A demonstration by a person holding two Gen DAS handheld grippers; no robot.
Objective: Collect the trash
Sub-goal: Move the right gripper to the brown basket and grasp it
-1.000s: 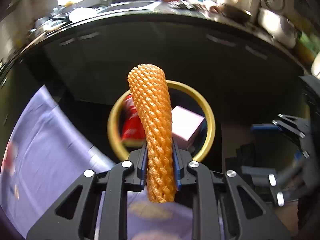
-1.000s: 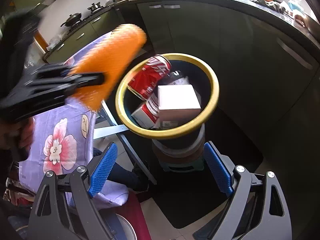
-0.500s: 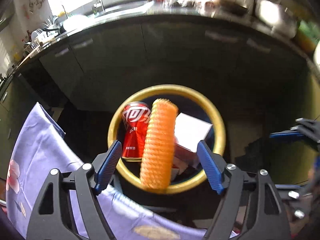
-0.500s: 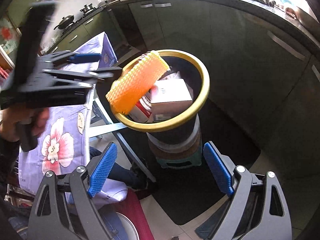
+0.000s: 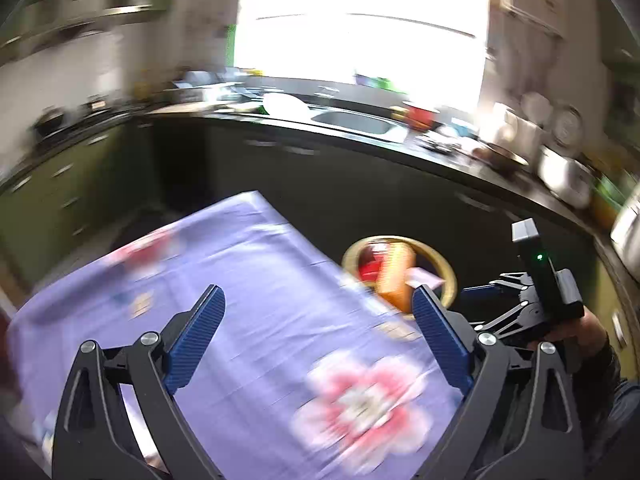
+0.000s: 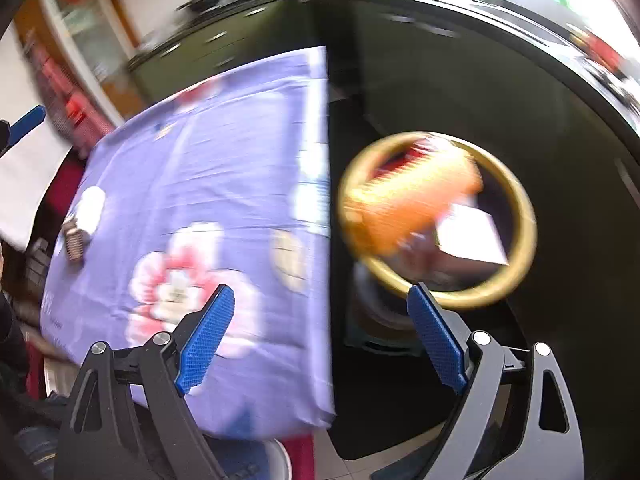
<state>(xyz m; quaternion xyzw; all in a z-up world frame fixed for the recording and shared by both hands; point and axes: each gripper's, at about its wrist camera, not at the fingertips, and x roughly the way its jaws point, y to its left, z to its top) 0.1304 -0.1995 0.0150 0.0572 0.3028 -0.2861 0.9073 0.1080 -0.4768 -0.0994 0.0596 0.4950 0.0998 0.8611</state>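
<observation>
**Foam net in the bin, back to the worktop for more**

Left wrist view: our left hand-held gripper [image 5: 316, 320] hangs over the purple flowered cloth of the worktop [image 5: 248, 280], its jaws opening wide with nothing between them. Beyond the worktop's far right corner stands the yellow-rimmed bin [image 5: 448, 276], and the orange foam net [image 5: 394, 276] lies inside it beside a red can [image 5: 370, 260] and a white box [image 5: 424, 278]. The right hand-held gripper [image 5: 480, 292] shows at the right, near the bin.

Right wrist view: our right hand-held gripper [image 6: 320, 332] is released and empty, over the worktop's right edge. The net leans on the bin's near-left rim, blurred. Near the worktop's left edge lies a small dark ridged piece [image 6: 74, 242] with something white [image 6: 90, 208] just beside it.

We judge those two the next trash. To do it well, we approach with jaws wide, straddle one piece squarely, and clench before lifting.
</observation>
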